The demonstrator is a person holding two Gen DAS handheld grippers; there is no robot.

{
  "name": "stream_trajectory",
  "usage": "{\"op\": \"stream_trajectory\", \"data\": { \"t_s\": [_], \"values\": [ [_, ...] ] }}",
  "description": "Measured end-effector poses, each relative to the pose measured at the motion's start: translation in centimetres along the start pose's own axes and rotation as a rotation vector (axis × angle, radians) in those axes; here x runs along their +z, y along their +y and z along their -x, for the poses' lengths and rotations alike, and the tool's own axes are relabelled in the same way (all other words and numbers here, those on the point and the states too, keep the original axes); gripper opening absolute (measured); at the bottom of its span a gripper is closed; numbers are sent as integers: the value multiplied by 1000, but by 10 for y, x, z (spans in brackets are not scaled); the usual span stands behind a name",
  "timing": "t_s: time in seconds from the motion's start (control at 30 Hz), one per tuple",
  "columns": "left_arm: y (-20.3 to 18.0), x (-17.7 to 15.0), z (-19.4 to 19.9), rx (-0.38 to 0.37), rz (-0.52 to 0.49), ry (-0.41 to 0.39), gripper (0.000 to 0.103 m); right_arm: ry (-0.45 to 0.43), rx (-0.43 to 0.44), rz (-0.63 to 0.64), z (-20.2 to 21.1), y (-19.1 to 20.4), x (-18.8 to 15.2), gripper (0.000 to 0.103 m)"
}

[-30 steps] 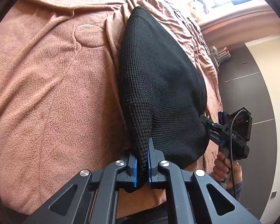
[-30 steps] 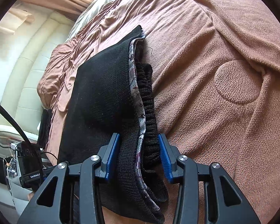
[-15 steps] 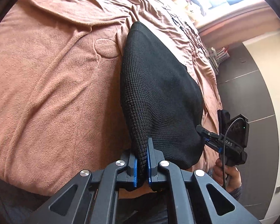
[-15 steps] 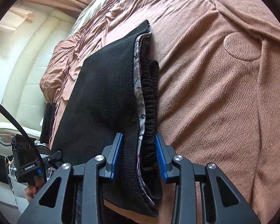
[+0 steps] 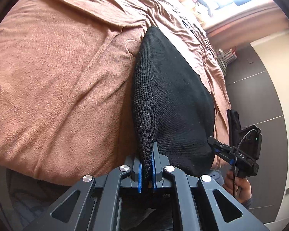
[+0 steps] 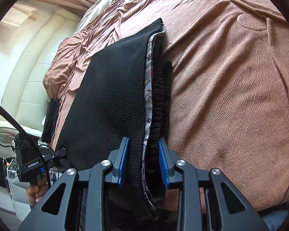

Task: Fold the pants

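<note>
Compared with one second earlier, both grippers have drawn back toward the near edge of the bed, so the round mark in the brown blanket (image 5: 54, 80) now sits farther up each view and more of the bed edge shows below the fabric. Folded black knit pants (image 5: 169, 98) lie on the blanket, with the near end lifted and held between the two tools. Left gripper (image 5: 146, 157): the blue pads are pressed almost together, pinching one corner of the pants in a thin fold. Right gripper (image 6: 143, 154): the blue pads stand wider apart but bear on both sides of a thick stack of layers, which includes the gathered waistband (image 6: 160, 104) and a patterned inner edge; it is pinching the pants at that corner. In the left wrist view the right gripper (image 5: 214, 144) touches the far lower corner of the fabric, with the person's hand (image 5: 238, 184) around its handle. In the right wrist view the left gripper (image 6: 60, 152) meets the opposite corner. A second dark folded item (image 6: 51, 119) rests at the edge of the bed, apart from the pants.
</note>
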State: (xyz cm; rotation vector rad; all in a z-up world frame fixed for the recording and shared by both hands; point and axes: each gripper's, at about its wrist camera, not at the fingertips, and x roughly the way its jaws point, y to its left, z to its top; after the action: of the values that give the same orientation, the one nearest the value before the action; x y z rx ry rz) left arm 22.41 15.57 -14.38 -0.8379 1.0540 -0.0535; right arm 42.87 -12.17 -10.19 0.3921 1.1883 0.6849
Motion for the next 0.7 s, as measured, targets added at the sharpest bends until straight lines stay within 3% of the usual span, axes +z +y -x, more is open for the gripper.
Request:
{"op": "stream_trajectory", "data": {
  "t_s": [0.33, 0.4, 0.47, 0.5, 0.57, 0.6, 0.7],
  "values": [
    [25, -2, 7, 36, 4, 17, 9, -8, 34, -13, -9, 5, -15, 27],
    [27, 0, 5, 70, 2, 29, 12, -18, 35, -13, -7, 5, -15, 27],
    [24, 2, 5, 91, -10, 29, 23, -29, 59, -26, -3, 2, -15, 29],
    [22, 5, 6, 103, -15, 25, 28, -38, 74, -36, 1, -1, -15, 34],
    [20, 10, 9, 119, -19, 8, 45, -65, 102, -51, 9, -8, -14, 49],
    [19, 13, 11, 123, -21, -4, 47, -81, 112, -53, 12, -11, -13, 59],
    [16, 24, 11, 129, -26, -21, 51, -116, 118, -57, 15, -18, -9, 63]
  ]
}}
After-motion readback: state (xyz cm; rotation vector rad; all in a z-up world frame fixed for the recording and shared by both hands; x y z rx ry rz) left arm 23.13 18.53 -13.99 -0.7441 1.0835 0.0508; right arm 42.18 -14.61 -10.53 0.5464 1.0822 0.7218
